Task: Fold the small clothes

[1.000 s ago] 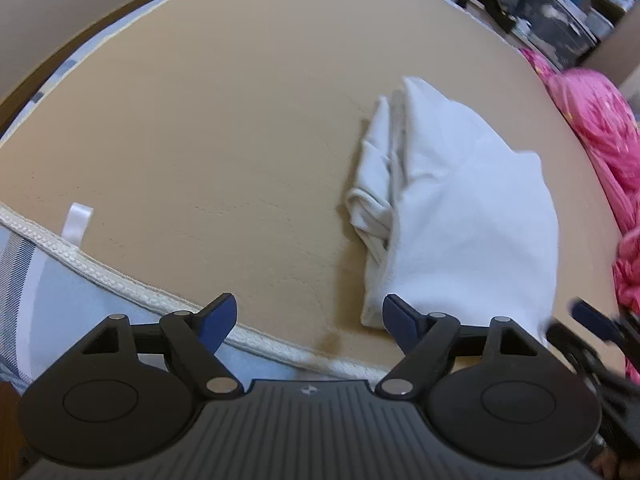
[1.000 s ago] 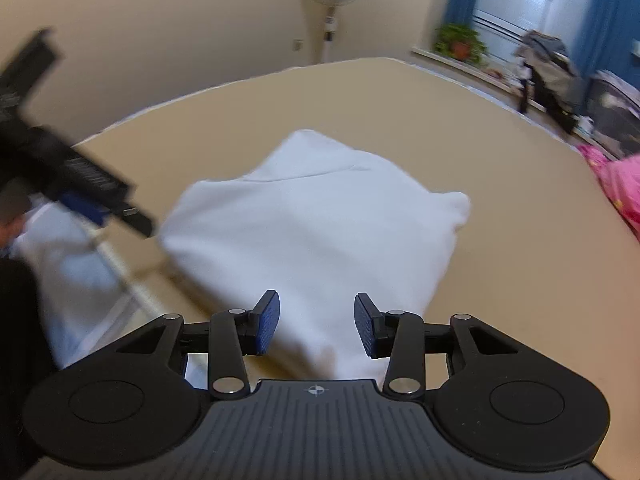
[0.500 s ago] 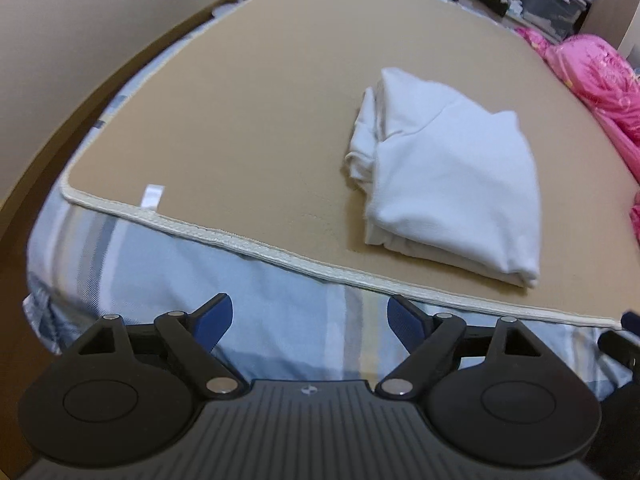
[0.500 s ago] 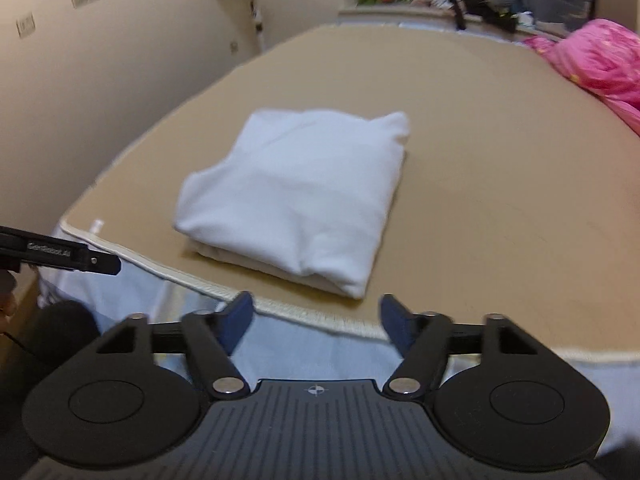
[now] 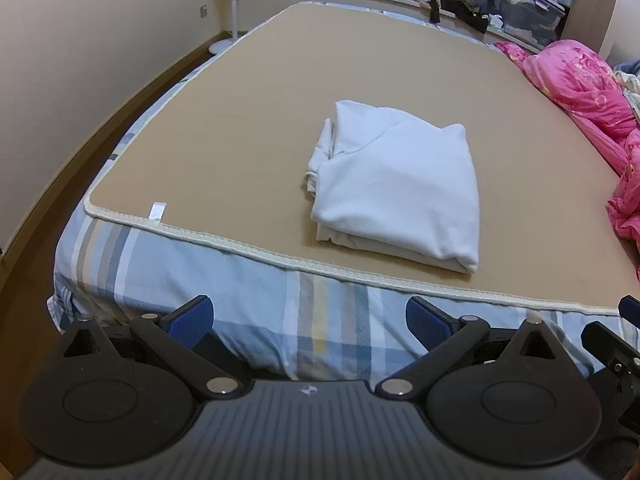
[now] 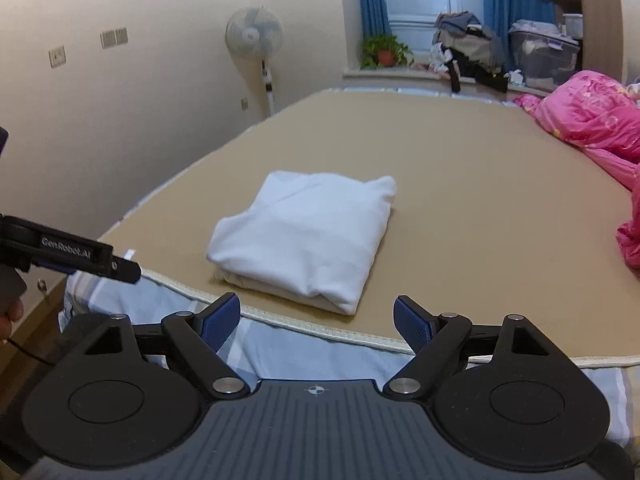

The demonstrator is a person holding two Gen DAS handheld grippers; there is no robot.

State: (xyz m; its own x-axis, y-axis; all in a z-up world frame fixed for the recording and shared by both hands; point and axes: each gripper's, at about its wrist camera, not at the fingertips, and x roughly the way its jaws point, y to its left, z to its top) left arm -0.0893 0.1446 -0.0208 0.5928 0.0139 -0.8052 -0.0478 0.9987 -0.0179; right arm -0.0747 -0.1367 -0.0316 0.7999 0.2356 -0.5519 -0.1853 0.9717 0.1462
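A white garment [image 5: 396, 184] lies folded into a compact rectangle on the tan mat [image 5: 248, 120] of the bed, near its front edge. It also shows in the right wrist view [image 6: 308, 232]. My left gripper [image 5: 308, 320] is open and empty, held off the bed in front of the striped sheet. My right gripper [image 6: 318, 320] is open and empty, also back from the bed edge. The left gripper shows at the left edge of the right wrist view [image 6: 76, 256].
A pink quilt [image 5: 580, 92] is heaped along the bed's right side. A standing fan [image 6: 254, 40] is by the wall. A sill with a plant [image 6: 384, 50], clothes and storage boxes [image 6: 544, 52] lies beyond the bed. The striped sheet [image 5: 200, 264] hangs over the bed front.
Both grippers have pulled back from the folded garment, off the bed edge. The right gripper's jaws have opened wider. The garment stays folded on the mat.
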